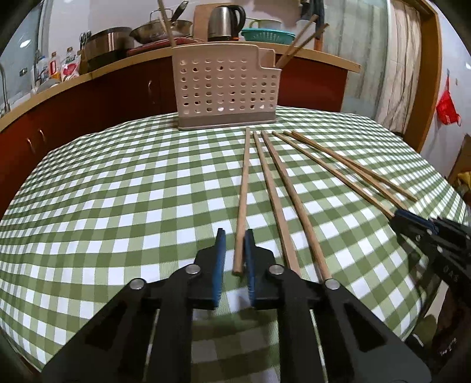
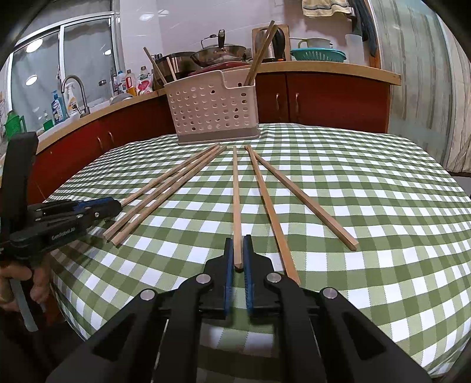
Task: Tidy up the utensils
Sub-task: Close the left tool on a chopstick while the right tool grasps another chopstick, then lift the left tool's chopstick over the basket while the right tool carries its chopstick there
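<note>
Several wooden chopsticks lie fanned on the green checked tablecloth, tips toward a beige perforated utensil holder that holds a few chopsticks. My left gripper straddles the near end of the leftmost chopstick; the right pad touches it, with a gap at the left pad. My right gripper is closed narrowly around the near end of the fourth chopstick. The holder also shows in the right wrist view. Each gripper shows in the other's view, the right and the left.
A kitchen counter with red cabinets runs behind the table, carrying pots, a kettle, a teal colander, bottles and a sink tap. The table edge curves close below both grippers.
</note>
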Demonstrator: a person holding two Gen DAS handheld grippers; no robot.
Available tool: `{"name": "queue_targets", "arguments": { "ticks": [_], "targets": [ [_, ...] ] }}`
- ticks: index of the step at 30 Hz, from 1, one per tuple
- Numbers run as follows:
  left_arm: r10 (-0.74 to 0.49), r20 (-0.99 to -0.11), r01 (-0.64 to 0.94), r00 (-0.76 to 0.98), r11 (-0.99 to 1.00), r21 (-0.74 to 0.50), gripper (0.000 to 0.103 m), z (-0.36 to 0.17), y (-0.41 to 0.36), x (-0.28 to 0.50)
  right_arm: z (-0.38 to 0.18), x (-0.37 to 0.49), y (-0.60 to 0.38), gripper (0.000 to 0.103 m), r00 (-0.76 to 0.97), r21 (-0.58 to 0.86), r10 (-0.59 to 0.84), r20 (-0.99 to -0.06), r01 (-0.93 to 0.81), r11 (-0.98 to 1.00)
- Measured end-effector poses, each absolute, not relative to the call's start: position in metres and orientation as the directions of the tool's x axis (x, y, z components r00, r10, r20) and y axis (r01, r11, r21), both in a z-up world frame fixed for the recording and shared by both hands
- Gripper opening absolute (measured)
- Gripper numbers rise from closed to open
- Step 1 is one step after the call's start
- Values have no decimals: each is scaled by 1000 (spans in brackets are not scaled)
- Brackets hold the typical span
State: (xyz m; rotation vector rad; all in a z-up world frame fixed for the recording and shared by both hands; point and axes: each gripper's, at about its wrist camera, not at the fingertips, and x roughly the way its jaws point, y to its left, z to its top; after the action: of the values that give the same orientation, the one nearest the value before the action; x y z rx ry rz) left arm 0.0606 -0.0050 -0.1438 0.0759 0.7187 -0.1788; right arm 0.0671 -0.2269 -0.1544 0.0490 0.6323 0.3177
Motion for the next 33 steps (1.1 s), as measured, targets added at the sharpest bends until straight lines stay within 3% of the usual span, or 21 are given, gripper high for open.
{"name": "queue_targets", "arguments": {
  "ticks": [1,11,33],
  "targets": [
    [-135,-658,192,741,981,14,7,-144,-5,59,-155,68,-227,7,760,143,308,-572,-277,950],
    [-138,-647,186,750,982,7,7,-139,4,48,-143,65,-231,7,783,149,307,-541,-270,951],
    [-120,-412,132,903,991,2,7,-45,21,16,-75,45,-233,6,862,156,331,-385,-293,943]
  ]
}}
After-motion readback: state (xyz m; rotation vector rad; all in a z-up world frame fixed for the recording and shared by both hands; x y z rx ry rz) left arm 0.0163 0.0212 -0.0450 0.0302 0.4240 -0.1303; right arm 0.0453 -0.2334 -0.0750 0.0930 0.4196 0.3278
